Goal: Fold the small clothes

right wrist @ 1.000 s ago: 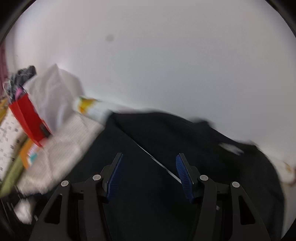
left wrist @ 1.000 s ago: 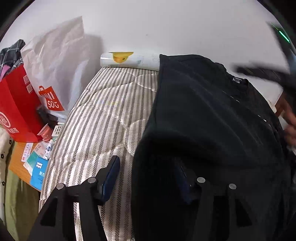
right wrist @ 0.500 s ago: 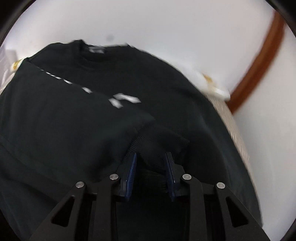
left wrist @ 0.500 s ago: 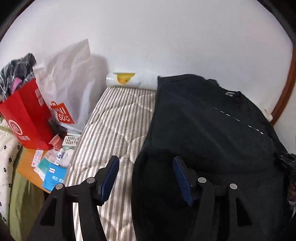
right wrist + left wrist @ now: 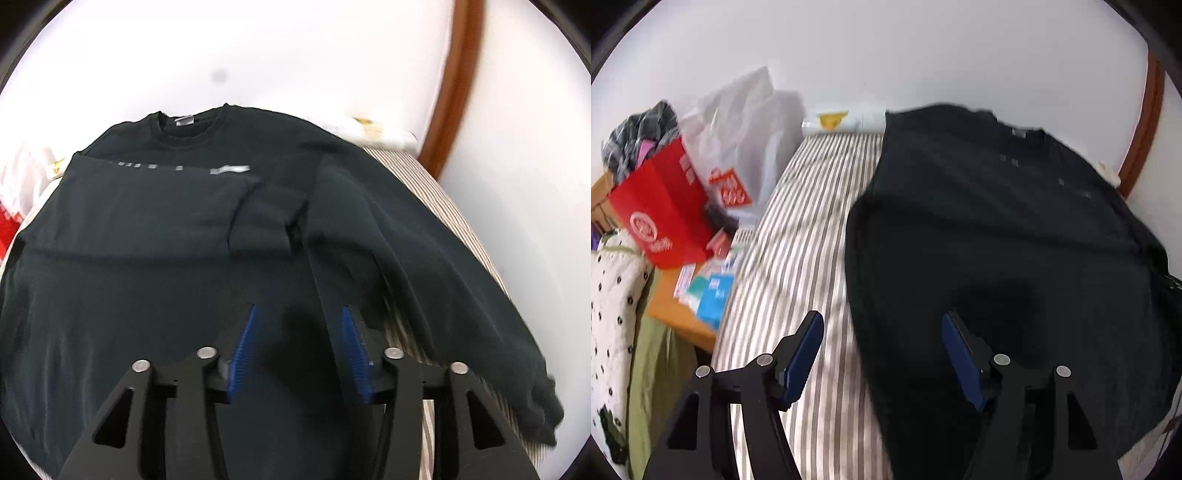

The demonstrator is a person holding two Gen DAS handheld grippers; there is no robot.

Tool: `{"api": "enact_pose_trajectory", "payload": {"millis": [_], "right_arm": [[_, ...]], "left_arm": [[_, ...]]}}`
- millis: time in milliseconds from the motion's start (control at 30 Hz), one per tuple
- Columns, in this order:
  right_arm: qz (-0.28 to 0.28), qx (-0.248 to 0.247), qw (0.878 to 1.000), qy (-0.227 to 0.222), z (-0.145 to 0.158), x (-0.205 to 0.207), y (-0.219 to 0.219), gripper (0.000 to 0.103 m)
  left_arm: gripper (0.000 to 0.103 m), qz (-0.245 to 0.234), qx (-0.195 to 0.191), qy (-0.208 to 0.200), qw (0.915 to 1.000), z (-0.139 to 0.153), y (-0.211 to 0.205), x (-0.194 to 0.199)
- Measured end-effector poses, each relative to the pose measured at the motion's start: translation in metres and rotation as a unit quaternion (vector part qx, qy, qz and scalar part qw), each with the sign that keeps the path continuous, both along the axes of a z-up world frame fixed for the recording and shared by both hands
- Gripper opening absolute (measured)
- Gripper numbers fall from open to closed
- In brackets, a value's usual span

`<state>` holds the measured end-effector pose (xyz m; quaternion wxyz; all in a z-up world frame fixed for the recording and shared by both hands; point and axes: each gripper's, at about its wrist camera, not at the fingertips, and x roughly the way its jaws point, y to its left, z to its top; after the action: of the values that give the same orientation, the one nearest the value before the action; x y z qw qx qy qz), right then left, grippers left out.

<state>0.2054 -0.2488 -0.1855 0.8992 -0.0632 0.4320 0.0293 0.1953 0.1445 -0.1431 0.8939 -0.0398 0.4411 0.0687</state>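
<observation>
A black sweatshirt (image 5: 155,295) lies flat on the striped mattress (image 5: 812,229), collar toward the wall. One sleeve is folded across the chest, its cuff (image 5: 266,225) near the middle. The other sleeve (image 5: 461,288) stretches out to the lower right. My right gripper (image 5: 299,328) hovers over the shirt's lower body, jaws opening, nothing between the pads. My left gripper (image 5: 882,339) hangs above the shirt's side edge (image 5: 857,295), jaws opening, with no cloth pinched.
Left of the mattress stand a red paper bag (image 5: 661,218) and a white plastic bag (image 5: 738,147). Small boxes lie on a wooden shelf (image 5: 679,314). A spotted quilt (image 5: 613,295) is at far left. A printed roll (image 5: 842,122) lies against the wall, with a brown frame (image 5: 450,85) to the right.
My right gripper swung over the shirt, closed on the sleeve cuff, laid it on the chest, then let go and drew back. My left gripper pulled back from the shirt's edge.
</observation>
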Motion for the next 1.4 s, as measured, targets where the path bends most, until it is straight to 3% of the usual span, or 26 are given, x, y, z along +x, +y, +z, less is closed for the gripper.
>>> {"api": "enact_pose_trajectory", "payload": {"millis": [200,367,533,600,700,767,833,933,1200,1400], "right_arm": [[-0.014,0.034,0.999,0.026,-0.019,-0.065,-0.035,0.051],[0.006,0.052,0.998,0.039,-0.031,-0.105,-0.041,0.051],[0.0,0.074,0.997,0.039,-0.037,-0.122,-0.046,0.051],[0.001,0.083,0.996,0.038,-0.038,-0.126,-0.047,0.048],[0.012,0.081,0.996,0.032,-0.038,-0.123,-0.041,0.029],[0.017,0.061,0.998,0.018,-0.032,-0.122,-0.037,0.014],[0.022,0.067,0.997,0.012,-0.028,-0.124,-0.039,0.011],[0.031,0.06,0.998,0.007,-0.022,-0.13,-0.042,0.01],[0.039,0.075,0.996,0.017,-0.008,-0.141,-0.062,0.01],[0.056,0.049,0.997,0.021,-0.007,-0.158,-0.06,0.01]], "left_arm": [[0.064,-0.005,-0.029,0.019,0.9994,-0.023,-0.005,-0.048],[0.064,-0.012,-0.037,0.02,0.9991,-0.034,-0.015,-0.076],[0.047,-0.011,-0.04,0.0,0.9991,-0.036,-0.023,-0.09],[0.027,-0.018,-0.045,-0.004,0.9988,-0.037,-0.026,-0.091],[0.013,-0.011,-0.048,-0.003,0.9988,-0.037,-0.028,-0.088],[0.012,-0.006,-0.05,-0.003,0.9987,-0.036,-0.027,-0.09],[0.011,-0.003,-0.046,-0.009,0.9989,-0.032,-0.028,-0.096],[0.011,-0.02,-0.026,-0.017,0.9993,-0.025,-0.035,-0.112],[0.011,-0.029,-0.054,-0.007,0.9981,-0.02,-0.042,-0.15],[0.011,-0.042,-0.066,-0.01,0.9969,-0.017,-0.043,-0.177]]}}
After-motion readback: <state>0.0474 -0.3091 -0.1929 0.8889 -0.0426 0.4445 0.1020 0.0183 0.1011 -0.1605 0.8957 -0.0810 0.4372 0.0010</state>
